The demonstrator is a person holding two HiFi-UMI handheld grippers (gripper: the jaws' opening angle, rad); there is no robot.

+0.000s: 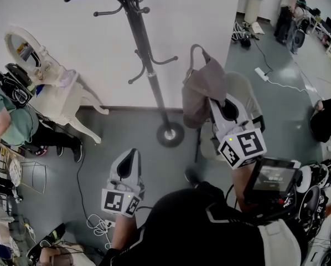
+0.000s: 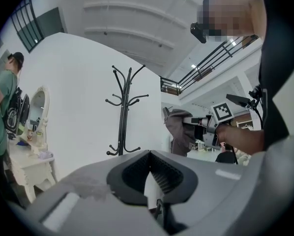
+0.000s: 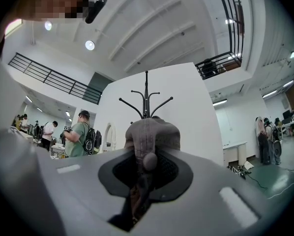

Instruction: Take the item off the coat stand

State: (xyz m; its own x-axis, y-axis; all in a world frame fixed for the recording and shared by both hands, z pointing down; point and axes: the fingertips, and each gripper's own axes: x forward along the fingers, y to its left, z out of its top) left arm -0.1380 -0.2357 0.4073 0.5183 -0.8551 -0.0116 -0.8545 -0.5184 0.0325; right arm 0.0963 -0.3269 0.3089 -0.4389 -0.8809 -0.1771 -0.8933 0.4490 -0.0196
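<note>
Right gripper point(image 3: 144, 167) is clamped nearly shut on the cap point(image 3: 152, 134), fabric pinched between the jaws. Cap hangs free, off the stand point(image 1: 146, 54) and to its right. Left gripper point(image 2: 149, 173) is closed, empty. Recommended: pinch firmly, carry it clear of the hooks.

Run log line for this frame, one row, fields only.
right gripper: shut on bag | bag: off coat stand, held to its right | left gripper: shut, empty | coat stand: hooks bare
</note>
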